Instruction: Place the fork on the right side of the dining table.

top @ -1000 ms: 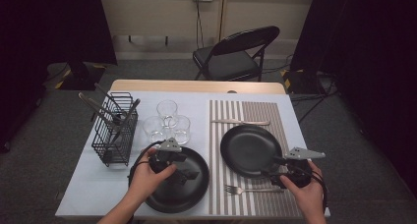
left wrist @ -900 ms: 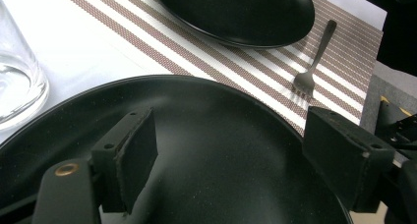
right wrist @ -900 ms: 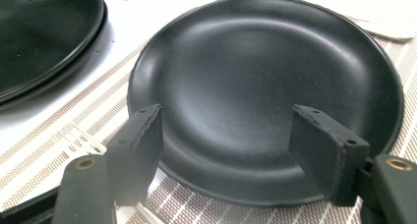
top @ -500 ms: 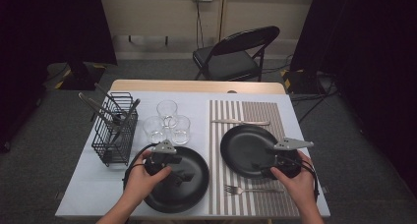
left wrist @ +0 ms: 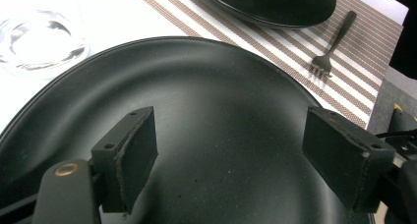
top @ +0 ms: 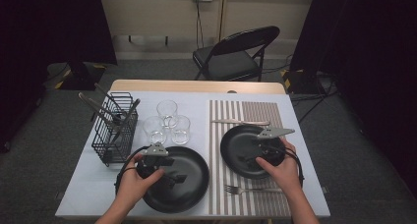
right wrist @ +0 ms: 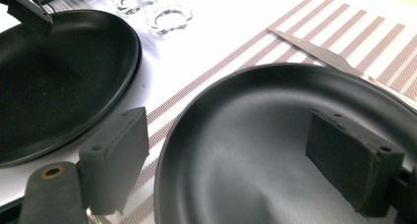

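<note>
A large black plate (top: 193, 185) lies on the white table (top: 78, 194) at the front left. My left gripper (top: 174, 176) hovers over it, open, with nothing between its pads (left wrist: 129, 157); the plate's surface (left wrist: 216, 86) lies beneath them. A smaller black plate (top: 235, 153) sits on the striped placemat (top: 275, 113). My right gripper (top: 253, 148) is over that plate's near side and its jaws have just been opening. One of its pads (right wrist: 115, 162) stands outside the rim, the other over the plate (right wrist: 255, 116), neither pressing on it.
A fork (top: 248, 188) lies on the mat in front of the smaller plate, a knife (top: 241, 122) behind it. Three glasses (top: 167, 121) and a black wire basket (top: 115, 128) of utensils stand at the back left. A folding chair (top: 236, 54) is beyond the table.
My right hand has moved left and away from the mat's right side to over the smaller plate, and its jaws opened wider. The left hand has stayed over the large plate.
</note>
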`<state>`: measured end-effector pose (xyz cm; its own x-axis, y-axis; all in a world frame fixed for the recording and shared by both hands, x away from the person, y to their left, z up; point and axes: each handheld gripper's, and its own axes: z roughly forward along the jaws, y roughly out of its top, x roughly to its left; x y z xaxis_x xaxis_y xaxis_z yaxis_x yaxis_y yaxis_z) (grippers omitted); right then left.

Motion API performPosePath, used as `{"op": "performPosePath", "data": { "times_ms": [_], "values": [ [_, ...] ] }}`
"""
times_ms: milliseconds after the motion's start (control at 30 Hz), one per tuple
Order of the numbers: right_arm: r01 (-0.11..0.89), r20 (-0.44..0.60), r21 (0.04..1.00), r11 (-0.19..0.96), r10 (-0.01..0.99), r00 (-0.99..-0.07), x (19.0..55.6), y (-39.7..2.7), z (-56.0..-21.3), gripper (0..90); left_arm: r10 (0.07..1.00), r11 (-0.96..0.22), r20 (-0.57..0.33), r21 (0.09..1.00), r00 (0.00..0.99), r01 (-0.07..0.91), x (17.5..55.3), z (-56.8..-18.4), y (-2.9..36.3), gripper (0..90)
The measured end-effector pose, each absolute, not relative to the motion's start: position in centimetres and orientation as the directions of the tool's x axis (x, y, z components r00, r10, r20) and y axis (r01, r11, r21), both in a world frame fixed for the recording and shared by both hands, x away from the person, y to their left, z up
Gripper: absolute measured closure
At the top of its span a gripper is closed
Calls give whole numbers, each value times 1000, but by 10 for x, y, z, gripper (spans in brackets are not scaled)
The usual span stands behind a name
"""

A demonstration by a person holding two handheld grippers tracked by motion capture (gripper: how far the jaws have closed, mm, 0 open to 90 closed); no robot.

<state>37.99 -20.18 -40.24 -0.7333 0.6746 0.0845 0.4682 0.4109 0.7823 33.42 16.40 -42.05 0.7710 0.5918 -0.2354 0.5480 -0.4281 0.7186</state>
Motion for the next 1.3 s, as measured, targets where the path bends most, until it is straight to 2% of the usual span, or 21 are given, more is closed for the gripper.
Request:
{"op": "performPosePath", "data": {
  "times_ms": [1300],
  "values": [
    [430, 64, 764, 481, 606, -792, 421, -135, -385, 171, 613, -400, -223, 739, 757, 542, 332, -413, 181, 203]
  ]
}}
